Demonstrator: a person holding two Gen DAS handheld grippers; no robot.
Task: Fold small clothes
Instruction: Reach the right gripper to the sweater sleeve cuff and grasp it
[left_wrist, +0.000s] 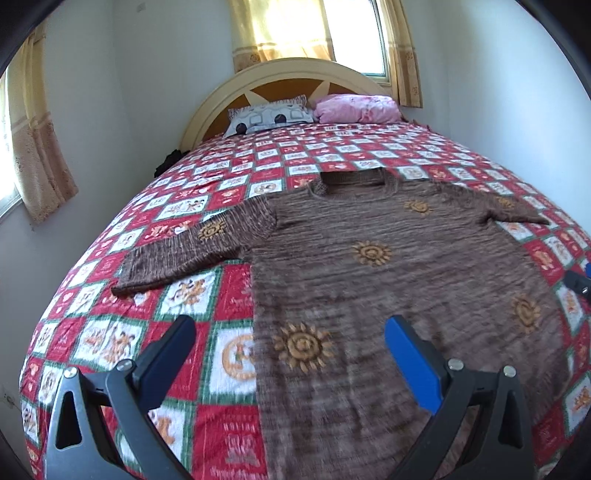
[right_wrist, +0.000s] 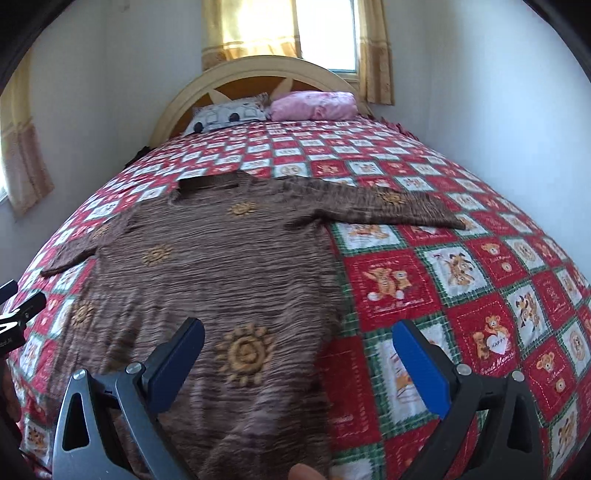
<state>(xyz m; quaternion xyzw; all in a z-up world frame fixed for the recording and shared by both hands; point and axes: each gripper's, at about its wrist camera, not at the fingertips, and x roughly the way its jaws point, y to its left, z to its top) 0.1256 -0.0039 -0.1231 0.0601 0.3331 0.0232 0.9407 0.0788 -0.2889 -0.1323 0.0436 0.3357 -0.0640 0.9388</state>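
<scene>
Hovering, L gripper (left_wrist: 291, 350): jaws wide apart, nothing held, over shirt's left edge.
Shirt (left_wrist: 388, 280): flat on bedspread (left_wrist: 192, 291), sleeves out.
R gripper (right_wrist: 299, 354): wide, empty, over right edge.
Risk: pinching bedspread w/ hem, dragging both.

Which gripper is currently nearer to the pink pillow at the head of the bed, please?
Neither clearly: the left gripper and right gripper both hover open over the brown sweater's hem, far from the pink pillow.
</scene>
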